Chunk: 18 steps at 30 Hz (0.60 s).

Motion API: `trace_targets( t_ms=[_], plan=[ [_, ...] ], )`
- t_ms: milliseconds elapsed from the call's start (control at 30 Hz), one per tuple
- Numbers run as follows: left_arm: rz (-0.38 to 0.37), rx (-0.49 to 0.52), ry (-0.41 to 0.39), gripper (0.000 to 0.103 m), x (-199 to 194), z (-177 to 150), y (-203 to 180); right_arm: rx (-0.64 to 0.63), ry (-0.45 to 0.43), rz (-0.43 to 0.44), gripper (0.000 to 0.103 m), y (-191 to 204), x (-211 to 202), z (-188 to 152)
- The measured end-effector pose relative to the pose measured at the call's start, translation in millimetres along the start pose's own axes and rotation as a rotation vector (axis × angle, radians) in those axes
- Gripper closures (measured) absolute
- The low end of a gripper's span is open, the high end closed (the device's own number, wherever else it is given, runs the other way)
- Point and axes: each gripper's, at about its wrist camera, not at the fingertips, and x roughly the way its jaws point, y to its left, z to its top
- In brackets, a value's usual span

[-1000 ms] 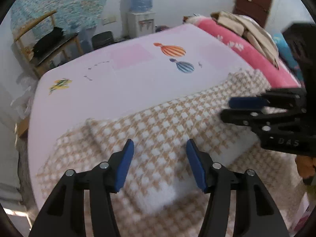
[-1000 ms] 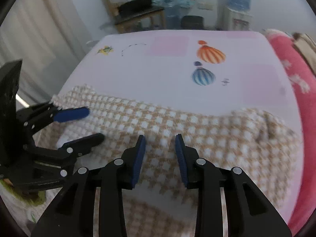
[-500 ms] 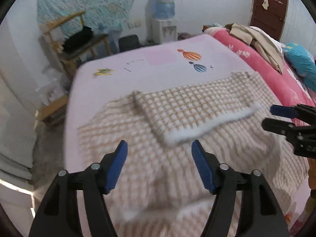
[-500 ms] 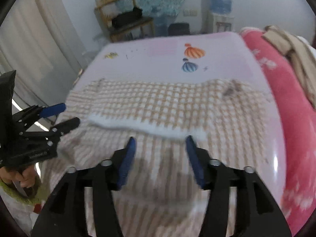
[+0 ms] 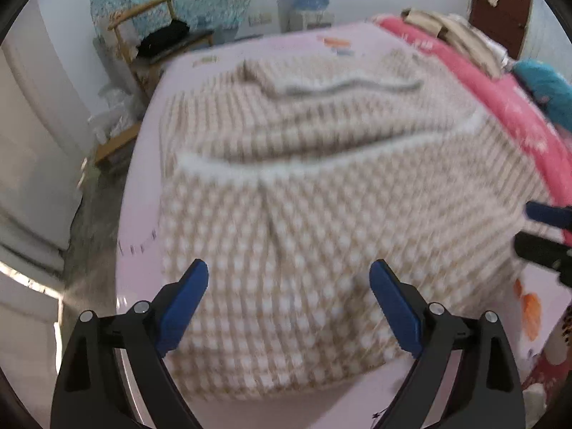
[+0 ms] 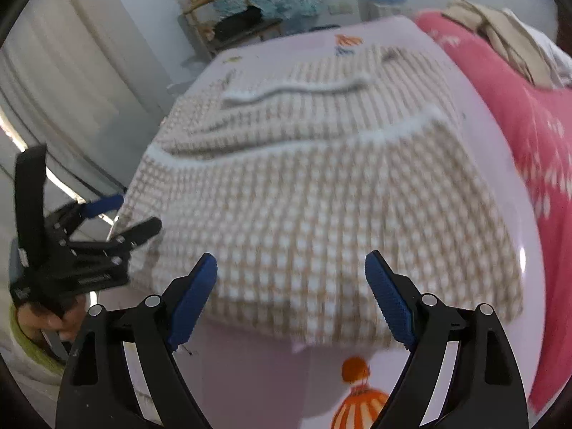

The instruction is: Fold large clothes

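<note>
Now the checked garment (image 5: 286,186) lies on the bed beyond each hand-held gripper (image 5: 289,298) (image 6: 291,287), jaws just opened wide, nothing between them.

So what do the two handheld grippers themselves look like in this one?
Both match: the left gripper and right gripper have black plastic linkage arms with triangular cut-outs and silver pivot bolts, ending in blue ribbed pads. Seen from the right wrist view, the left one has a tall black body with a small white label. No cables visible.
</note>
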Motion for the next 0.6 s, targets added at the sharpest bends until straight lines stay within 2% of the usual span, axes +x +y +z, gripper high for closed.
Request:
trace_targets(
  t_ms=[133, 300, 367, 433, 600],
  plan=[
    [-0.001, -0.032, 0.027, 0.012, 15, -12, 1, 0.004, 0.010, -0.029, 0.022, 0, 7, -1],
    [0.014, -0.061, 0.023, 0.006, 21, -13, 3, -0.021, 0.014, -0.077, 0.020, 2, 26, -1],
    [0.009, -0.077, 0.028, 0.006, 22, -13, 2, -0.020, 0.039, -0.081, 0.018, -1, 38, -3],
    [0.013, -0.083, 0.031, 0.006, 23, -14, 3, -0.010, 0.028, -0.079, 0.012, -4, 42, -6],
    [0.019, -0.093, 0.036, 0.005, 23, -14, 3, -0.013, 0.030, -0.074, 0.009, -5, 44, -6]
  ],
)
